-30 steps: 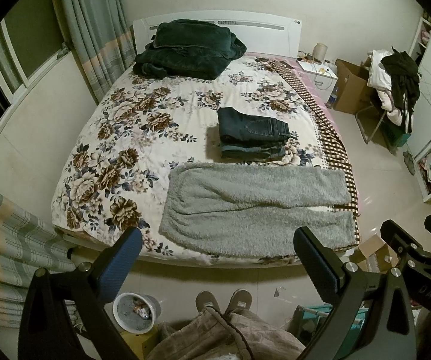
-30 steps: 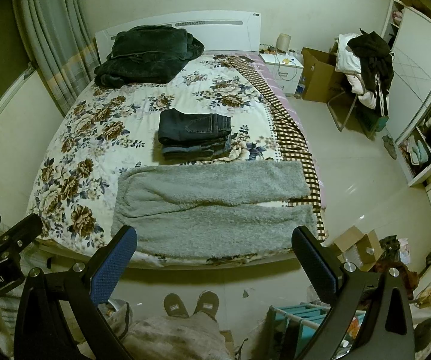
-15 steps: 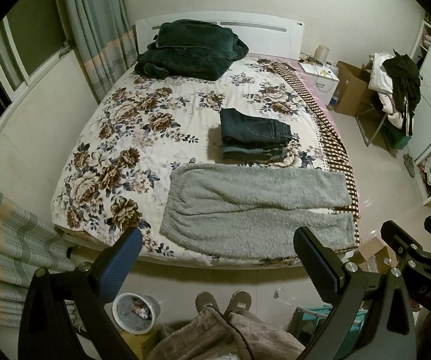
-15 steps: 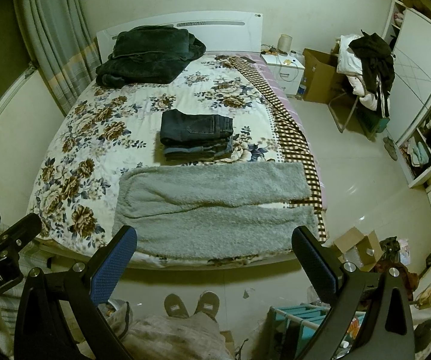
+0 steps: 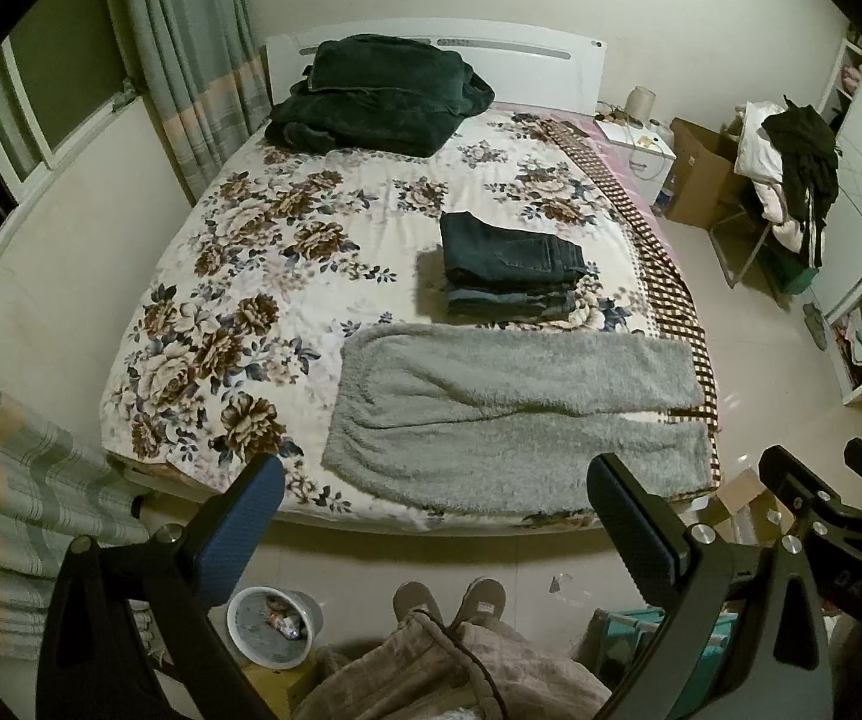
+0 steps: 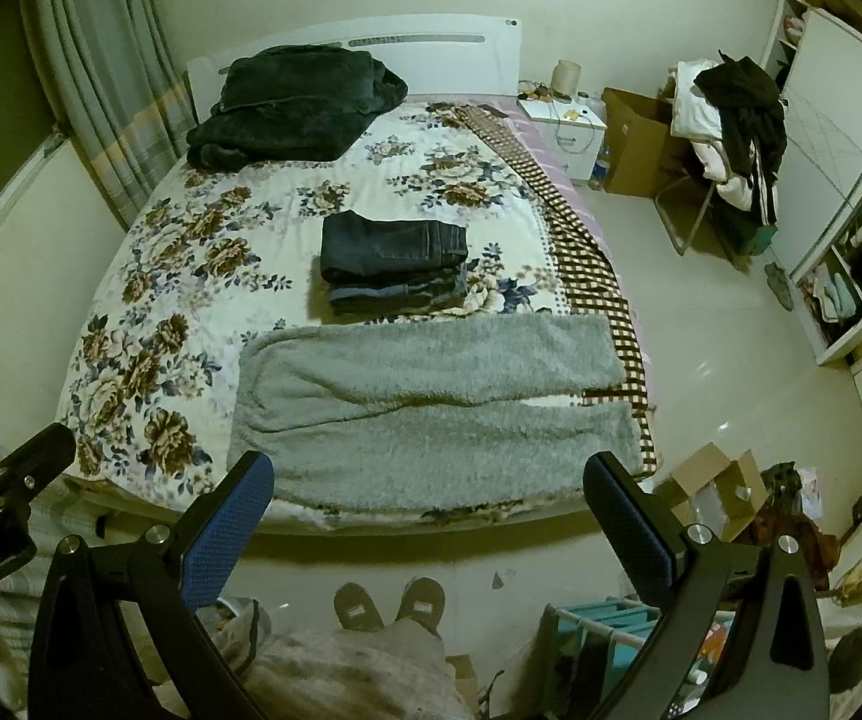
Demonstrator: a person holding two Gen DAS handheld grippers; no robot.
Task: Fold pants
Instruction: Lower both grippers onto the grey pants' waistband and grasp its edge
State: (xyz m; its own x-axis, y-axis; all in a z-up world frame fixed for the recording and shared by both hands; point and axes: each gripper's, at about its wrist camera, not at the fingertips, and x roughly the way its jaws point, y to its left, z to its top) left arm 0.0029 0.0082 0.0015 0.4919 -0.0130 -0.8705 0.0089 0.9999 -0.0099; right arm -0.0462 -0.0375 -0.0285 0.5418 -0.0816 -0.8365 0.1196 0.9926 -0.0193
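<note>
Item: grey fleece pants [image 5: 509, 414], flat, lower centre of frame, on floral bed [image 5: 239, 276]; left gripper [image 5: 431, 516] and right gripper [image 6: 425, 510] both wide, empty (raised); advise pinching far leg's edge, folding onto near leg.

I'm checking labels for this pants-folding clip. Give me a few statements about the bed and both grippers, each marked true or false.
1. The grey fleece pants lie spread flat along the near edge of the bed. True.
2. The left gripper is clamped on the pants. False: its jaws stand wide open, short of the bed, holding nothing.
3. A stack of folded jeans sits just beyond the grey pants. True.
4. The right gripper holds a trouser leg. False: it is open and empty.
5. The dark green bundle lies on the floor. False: it rests on the bed by the headboard.
</note>
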